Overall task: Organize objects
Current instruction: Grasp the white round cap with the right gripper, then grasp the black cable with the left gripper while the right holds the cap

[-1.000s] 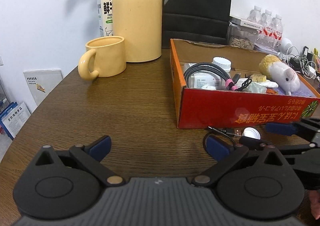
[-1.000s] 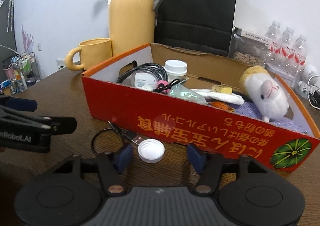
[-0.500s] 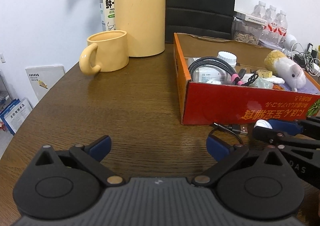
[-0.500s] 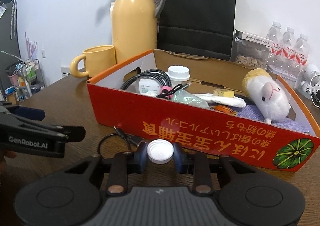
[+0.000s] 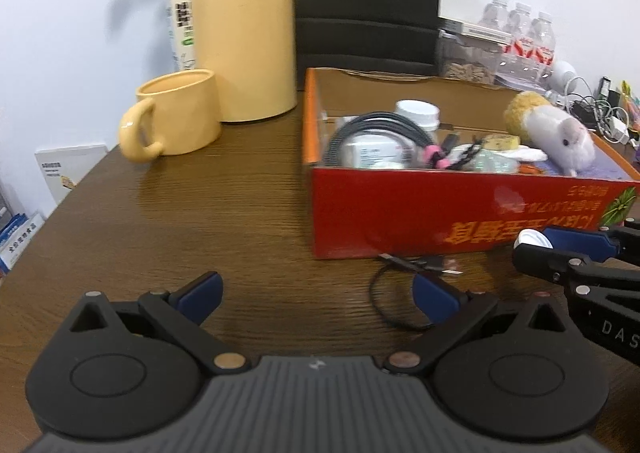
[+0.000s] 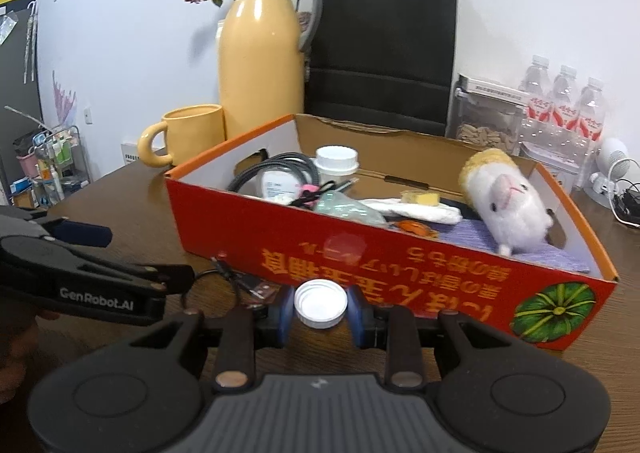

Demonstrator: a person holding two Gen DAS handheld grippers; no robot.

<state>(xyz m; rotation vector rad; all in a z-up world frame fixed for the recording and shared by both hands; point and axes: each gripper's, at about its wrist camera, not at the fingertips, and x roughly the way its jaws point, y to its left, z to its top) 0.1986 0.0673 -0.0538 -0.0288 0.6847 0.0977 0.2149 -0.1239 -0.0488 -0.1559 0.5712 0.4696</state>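
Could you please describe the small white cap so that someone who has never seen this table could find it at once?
Start at the long red cardboard box on the brown wooden table. Just in front of its printed side, the right gripper is shut on the white cap between its blue pads. It is round, shallow and open side up, unlike the thin black cable looped beside it.

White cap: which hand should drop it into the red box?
Right. Its gripper is already shut on the white cap, just in front of the red box. The left gripper is open and empty, over the table beside the black cable.
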